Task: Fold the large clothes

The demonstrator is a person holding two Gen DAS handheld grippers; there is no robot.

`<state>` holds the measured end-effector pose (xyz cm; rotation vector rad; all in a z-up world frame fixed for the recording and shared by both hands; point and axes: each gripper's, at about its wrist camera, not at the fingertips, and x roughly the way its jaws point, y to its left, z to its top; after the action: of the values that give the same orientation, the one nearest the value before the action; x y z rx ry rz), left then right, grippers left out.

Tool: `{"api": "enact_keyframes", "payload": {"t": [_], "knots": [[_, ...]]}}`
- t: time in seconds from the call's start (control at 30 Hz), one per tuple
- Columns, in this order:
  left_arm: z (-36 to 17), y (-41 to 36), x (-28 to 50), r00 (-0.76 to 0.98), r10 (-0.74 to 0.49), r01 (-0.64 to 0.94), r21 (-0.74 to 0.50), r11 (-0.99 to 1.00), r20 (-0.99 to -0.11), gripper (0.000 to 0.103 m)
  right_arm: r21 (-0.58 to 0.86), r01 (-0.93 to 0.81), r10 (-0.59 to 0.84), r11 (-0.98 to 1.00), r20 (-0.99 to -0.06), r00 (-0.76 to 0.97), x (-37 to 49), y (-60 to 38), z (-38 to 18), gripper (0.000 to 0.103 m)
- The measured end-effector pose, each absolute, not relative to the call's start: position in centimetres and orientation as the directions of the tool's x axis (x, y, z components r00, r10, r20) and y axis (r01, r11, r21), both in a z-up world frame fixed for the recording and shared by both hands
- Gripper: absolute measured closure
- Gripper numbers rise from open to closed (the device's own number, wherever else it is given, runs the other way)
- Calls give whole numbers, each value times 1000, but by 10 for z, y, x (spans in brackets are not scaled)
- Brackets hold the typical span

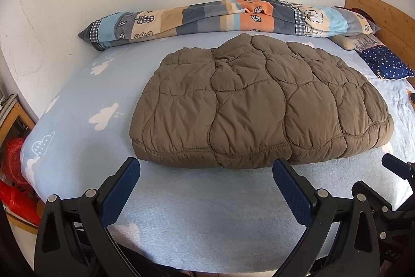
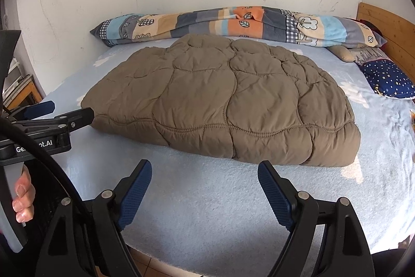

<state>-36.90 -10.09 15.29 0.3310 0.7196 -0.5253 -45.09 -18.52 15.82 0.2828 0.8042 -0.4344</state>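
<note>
Item: brown quilted puffer coat (image 1: pixel 259 105), folded into a thick bundle at mid-bed (image 2: pixel 207 199). Likely light, soft, springy, slippery-shelled; best gripped at the stitched near hem. Left gripper (image 1: pixel 206 181) and right gripper (image 2: pixel 205 181): jaws spread, empty. Sleeves and hood hidden inside the folds.

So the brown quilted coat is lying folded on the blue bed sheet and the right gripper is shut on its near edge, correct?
Not quite. The right gripper is open and short of the coat, gripping nothing, as the right wrist view shows. The coat does lie folded on the blue sheet.
</note>
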Motion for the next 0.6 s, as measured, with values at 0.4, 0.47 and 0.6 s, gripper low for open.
{"api": "enact_keyframes", "payload": {"t": [0.4,0.47,0.6], "knots": [[154,-102,-374,641,-337,566,128,814,-690,1,86,495,-266,865,-757,596,-452,-189,155,15],[154,-101,-374,643,-335,565,131,815,-689,1,84,493,-266,866,-758,595,-451,-188,155,15],[155,-101,-374,639,-336,567,129,813,-692,1,83,493,-265,866,-761,593,-450,-188,155,15]]}}
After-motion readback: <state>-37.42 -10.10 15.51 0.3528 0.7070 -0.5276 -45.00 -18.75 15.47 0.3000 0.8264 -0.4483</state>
